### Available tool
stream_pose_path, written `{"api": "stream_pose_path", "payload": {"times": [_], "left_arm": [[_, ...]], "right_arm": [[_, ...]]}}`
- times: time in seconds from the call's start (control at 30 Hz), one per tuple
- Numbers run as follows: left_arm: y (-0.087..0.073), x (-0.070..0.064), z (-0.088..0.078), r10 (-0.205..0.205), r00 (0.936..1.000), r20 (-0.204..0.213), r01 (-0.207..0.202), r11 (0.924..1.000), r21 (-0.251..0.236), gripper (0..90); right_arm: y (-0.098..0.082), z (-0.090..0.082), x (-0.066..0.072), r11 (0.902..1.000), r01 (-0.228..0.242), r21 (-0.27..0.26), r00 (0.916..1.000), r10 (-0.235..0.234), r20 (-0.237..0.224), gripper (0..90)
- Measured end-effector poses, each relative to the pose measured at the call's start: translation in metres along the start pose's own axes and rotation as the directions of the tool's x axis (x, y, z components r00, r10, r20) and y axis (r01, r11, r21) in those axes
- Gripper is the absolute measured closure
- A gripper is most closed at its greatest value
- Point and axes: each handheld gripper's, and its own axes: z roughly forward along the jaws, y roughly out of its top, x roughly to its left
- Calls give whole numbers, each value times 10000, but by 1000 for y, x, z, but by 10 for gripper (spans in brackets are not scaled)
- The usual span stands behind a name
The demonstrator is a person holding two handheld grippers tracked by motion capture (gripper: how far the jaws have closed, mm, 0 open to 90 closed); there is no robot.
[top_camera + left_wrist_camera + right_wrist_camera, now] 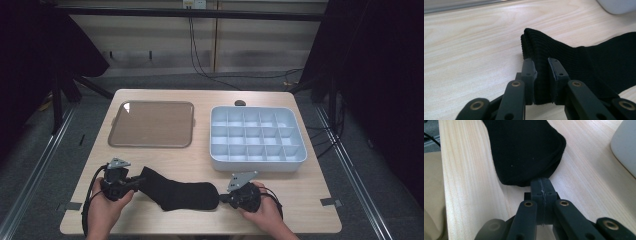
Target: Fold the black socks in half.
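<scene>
Black sock lies flat on the bench, near the front edge, and both ends are taken. Left hand-held gripper clamps the ribbed cuff between its pads; right hand-held gripper sits pressed fully together at the toe, apparently pinching its very edge. Looks like the pick-up step; next comes an even lift, likely toward the tray or divided box.

Light wooden table. Far left on it: flat brown tray, rounded corners, empty. Just right of it: pale blue-grey compartment box, many small cells, all empty. Small dark object beyond box, near table's far edge. Cables trail on the floor behind.
</scene>
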Motion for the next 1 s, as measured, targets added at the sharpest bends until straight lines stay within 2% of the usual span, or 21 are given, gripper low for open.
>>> {"api": "stream_pose_path", "payload": {"times": [0.17,0.63,1.0], "left_arm": [[4,-5,-2,55,9999,93,-54,9998,-171,760],[15,-28,-4,743,9960,494,-750,9971,110,761],[22,-41,-4,847,9919,951,-860,9963,91,763]], "right_arm": [[0,0,0,10000,-17,28,10000,17,-3,900],[0,1,0,10000,-73,-40,10000,73,-57,900],[1,2,1,9997,-220,-91,9997,219,-86,900]]}}
